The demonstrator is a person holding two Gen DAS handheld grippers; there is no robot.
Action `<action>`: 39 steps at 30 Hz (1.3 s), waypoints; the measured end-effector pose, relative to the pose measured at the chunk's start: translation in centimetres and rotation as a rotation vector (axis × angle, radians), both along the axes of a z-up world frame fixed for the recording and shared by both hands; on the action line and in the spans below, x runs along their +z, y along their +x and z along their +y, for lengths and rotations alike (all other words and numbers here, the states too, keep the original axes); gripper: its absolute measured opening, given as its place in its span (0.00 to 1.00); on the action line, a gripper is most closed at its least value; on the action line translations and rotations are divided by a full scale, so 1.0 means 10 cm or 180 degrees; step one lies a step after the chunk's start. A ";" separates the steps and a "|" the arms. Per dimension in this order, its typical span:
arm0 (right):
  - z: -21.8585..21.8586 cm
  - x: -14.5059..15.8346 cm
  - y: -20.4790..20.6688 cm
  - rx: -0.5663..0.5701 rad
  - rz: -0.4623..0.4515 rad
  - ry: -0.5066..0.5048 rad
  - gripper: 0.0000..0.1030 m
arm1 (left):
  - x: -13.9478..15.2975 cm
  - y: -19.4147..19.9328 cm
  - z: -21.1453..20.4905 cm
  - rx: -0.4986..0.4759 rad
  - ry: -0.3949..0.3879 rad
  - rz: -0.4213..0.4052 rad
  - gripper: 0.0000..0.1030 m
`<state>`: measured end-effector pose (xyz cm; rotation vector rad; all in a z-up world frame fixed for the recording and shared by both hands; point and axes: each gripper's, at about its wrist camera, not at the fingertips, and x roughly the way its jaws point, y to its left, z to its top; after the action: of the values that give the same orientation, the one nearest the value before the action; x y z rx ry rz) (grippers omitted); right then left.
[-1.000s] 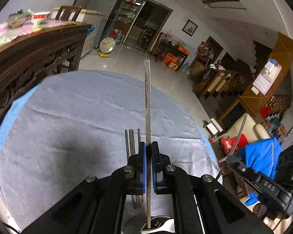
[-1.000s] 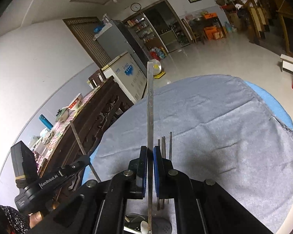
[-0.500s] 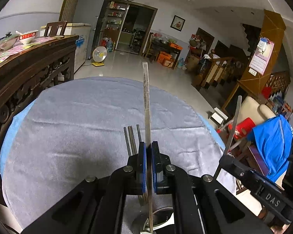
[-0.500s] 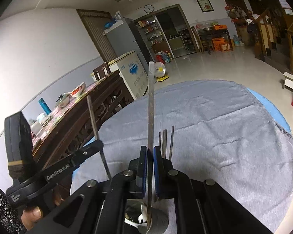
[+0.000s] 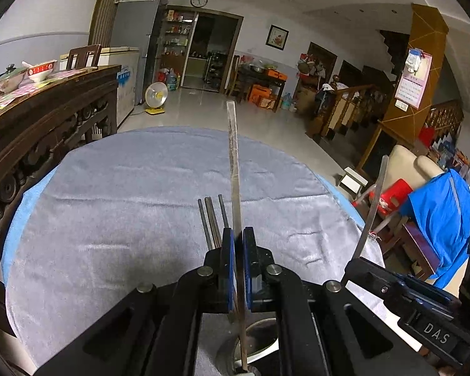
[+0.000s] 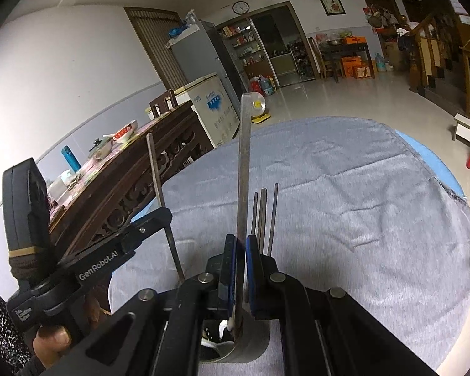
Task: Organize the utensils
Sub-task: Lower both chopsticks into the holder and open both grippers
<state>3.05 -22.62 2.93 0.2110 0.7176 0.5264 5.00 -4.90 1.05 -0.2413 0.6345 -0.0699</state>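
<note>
1. Chopsticks, one per gripper: the left gripper (image 5: 237, 269) has its blue pads pressed tight on a long, pale, squared chopstick (image 5: 234, 169) that stands up and slightly away from the jaws, scuffed and mottled along its shaft.
2. Its lower end dips into a round metal holder (image 5: 260, 338) sitting on the cloth right under the gripper.
3. Over on the other side, the right gripper (image 6: 242, 269) pinches a second chopstick (image 6: 244, 163), grey and flat-sided, also upright, with its foot down in the same metal holder (image 6: 250, 344).
4. Three more thin dark sticks (image 5: 212, 222) poke up together just beside the left jaws, apparently from the holder.
5. Something white lies inside the holder (image 6: 225, 329); I can't make out what.
6. Each gripper shows at the edge of the other's view, a stick rising from its tip, and a hand (image 6: 51, 341) wraps the left one's handle.
7. Underneath it all, a round table with a grey cloth (image 5: 125, 219) over a blue layer.
</note>
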 end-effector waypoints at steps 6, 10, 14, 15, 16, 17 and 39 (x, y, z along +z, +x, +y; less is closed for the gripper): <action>0.01 -0.02 -0.07 0.0018 0.0010 -0.0016 0.07 | -0.08 -0.08 -0.02 -0.0015 0.0009 0.0027 0.05; 0.01 -0.05 -0.11 0.0037 0.0028 -0.0031 0.07 | -0.11 -0.11 0.00 -0.0012 -0.0033 0.0068 0.06; 0.02 -0.07 -0.15 0.0061 0.0038 -0.0054 0.07 | -0.10 -0.15 0.00 -0.0023 -0.0052 0.0077 0.05; 0.03 -0.08 -0.16 0.0071 0.0044 -0.0054 0.07 | -0.10 -0.17 0.00 -0.0033 -0.0059 0.0074 0.05; 0.03 -0.08 -0.17 0.0077 0.0047 -0.0061 0.07 | -0.10 -0.19 0.00 -0.0040 -0.0056 0.0068 0.05; 0.04 -0.09 -0.18 0.0080 0.0046 -0.0069 0.07 | -0.09 -0.21 -0.01 -0.0041 -0.0053 0.0062 0.05; -0.19 0.01 -0.37 -0.0047 -0.0079 0.0192 0.49 | 0.05 -0.55 0.38 0.0294 -0.0467 -0.0056 0.64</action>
<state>-0.69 -24.50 3.01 0.2653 0.6761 0.5363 -0.51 -1.07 1.54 -0.4110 0.6007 -0.0295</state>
